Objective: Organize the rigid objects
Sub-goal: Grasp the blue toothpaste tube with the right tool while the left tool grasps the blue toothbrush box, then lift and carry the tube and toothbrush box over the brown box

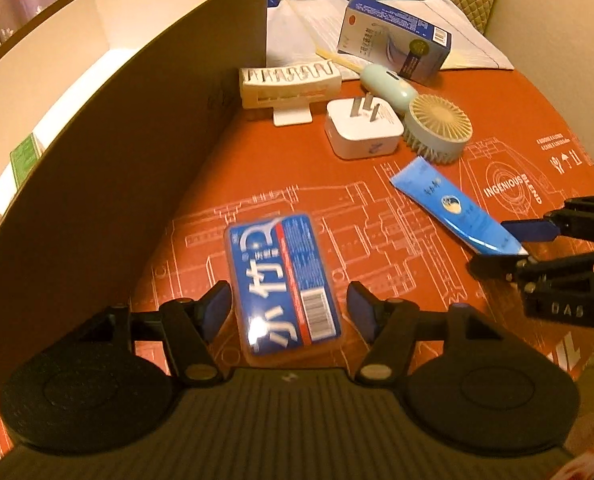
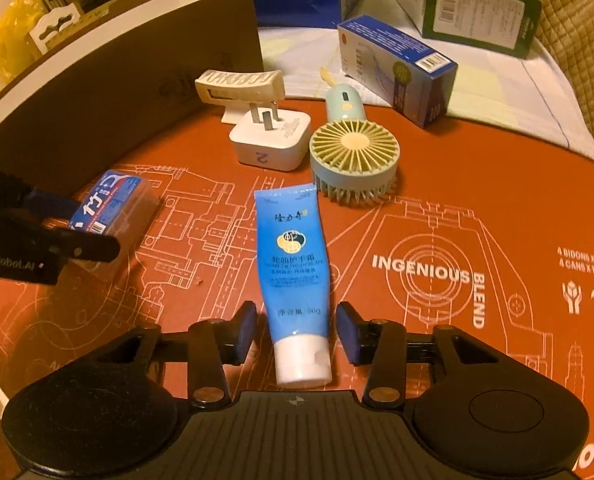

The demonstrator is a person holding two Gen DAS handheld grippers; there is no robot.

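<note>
Now | left gripper point(image 1: 289, 306) jaws released astride flat plastic case point(image 1: 284, 284) | right gripper point(image 2: 295, 330) jaws released astride glossy blue tube point(image 2: 293, 264) | printed orange desk point(image 2: 437, 216)

Mat ahead of both tools: flat orange-red cardboard sheet point(image 2: 457, 208) printed with white blueprint lines.
Between right pads: glossy blue plastic tube point(image 2: 293, 256), white cap, yellow-and-navy emblem.
Between left pads: clear rectangular case point(image 1: 283, 284), blue label, red stripe, white characters.
Farther ahead: round mint-green fan point(image 2: 355, 158), cream grille; square white plug adapter point(image 2: 271, 142).
Leftward: tall brown cardboard box point(image 1: 109, 152), white interior.
</note>
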